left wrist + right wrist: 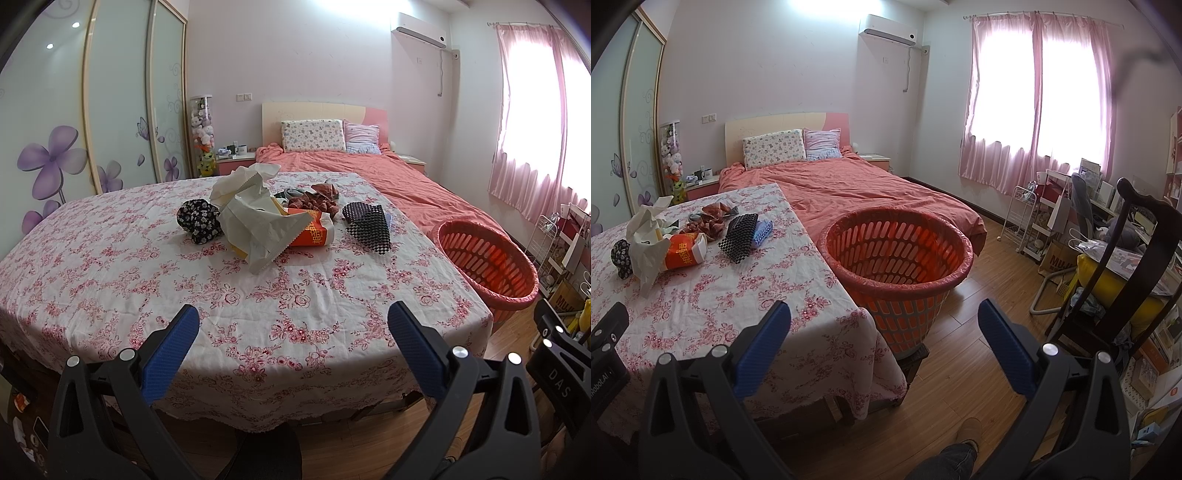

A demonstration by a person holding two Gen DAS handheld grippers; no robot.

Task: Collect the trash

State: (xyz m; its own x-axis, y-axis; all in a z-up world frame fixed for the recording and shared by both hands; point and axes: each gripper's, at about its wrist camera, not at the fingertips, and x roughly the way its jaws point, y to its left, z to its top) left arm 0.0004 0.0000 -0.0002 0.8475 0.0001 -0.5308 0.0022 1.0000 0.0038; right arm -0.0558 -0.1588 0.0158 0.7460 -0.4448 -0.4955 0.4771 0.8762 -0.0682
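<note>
A heap of trash lies mid-table on the floral cloth (110, 280): a crumpled white wrapper (258, 218), an orange-and-white packet (314, 232), a black floral bundle (197, 219), a black-and-white checkered piece (369, 225) and a brown crumpled scrap (317, 199). The orange basket (897, 258) stands off the table's right edge, lined with red film. My left gripper (293, 328) is open over the table's near edge, well short of the heap. My right gripper (884, 328) is open, low beside the basket, holding nothing.
A bed (871, 188) with a pink cover runs behind the table and basket. A dark wooden chair (1115, 280) and cluttered racks (1034, 221) fill the right side. Wood floor (960, 350) lies below. A person's shoe (967, 432) shows at the bottom.
</note>
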